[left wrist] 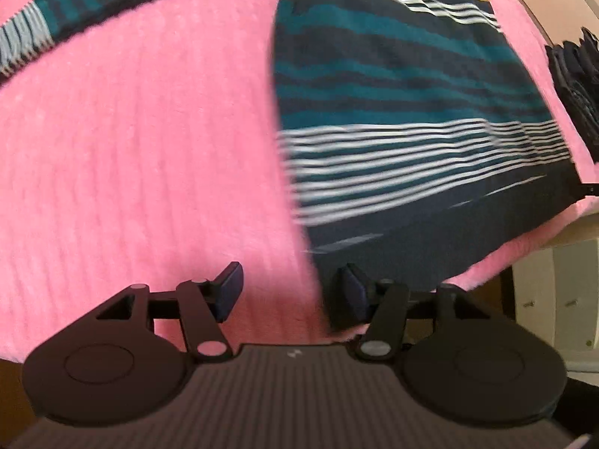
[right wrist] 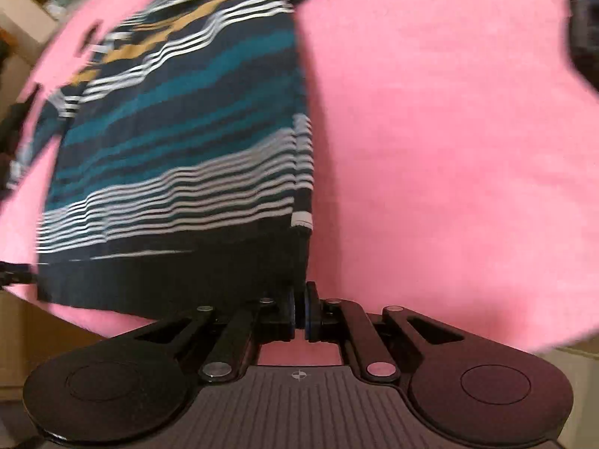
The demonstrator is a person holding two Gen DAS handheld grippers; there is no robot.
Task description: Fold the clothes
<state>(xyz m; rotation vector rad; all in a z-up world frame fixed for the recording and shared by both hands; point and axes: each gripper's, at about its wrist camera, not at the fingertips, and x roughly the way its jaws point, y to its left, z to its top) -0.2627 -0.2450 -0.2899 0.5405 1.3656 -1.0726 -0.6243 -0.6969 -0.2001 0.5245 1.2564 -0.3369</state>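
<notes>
While the striped sweater lies flat on the pink blanket, both grippers hang over its bottom edge, pointing down. The sweater's neck, with the yellow stripes, is at the far end, and the dark hem is at the near end by the grippers. So its long way runs from near to far. In the right wrist view a sleeve looks folded in along the right side edge, with its cuff close to the hem. In the left wrist view the other sleeve is spread out far to the left.

The left gripper has its jaws apart. The left side edge of the sweater near its corner sits in the gap, but the pads do not press on it. The right gripper has its jaws together at the right corner of the hem. I cannot tell if any cloth is pinched between them.

What could go wrong? If the right jaws shut on nothing, that corner would stay down when the hands lift, and the fold would come out crooked. If the left jaws close too far out, they could grab the blanket too and pull it up. The loose sleeve could slide out and spoil the neat side. The pictures are blurry, so small things are hard to see.
</notes>
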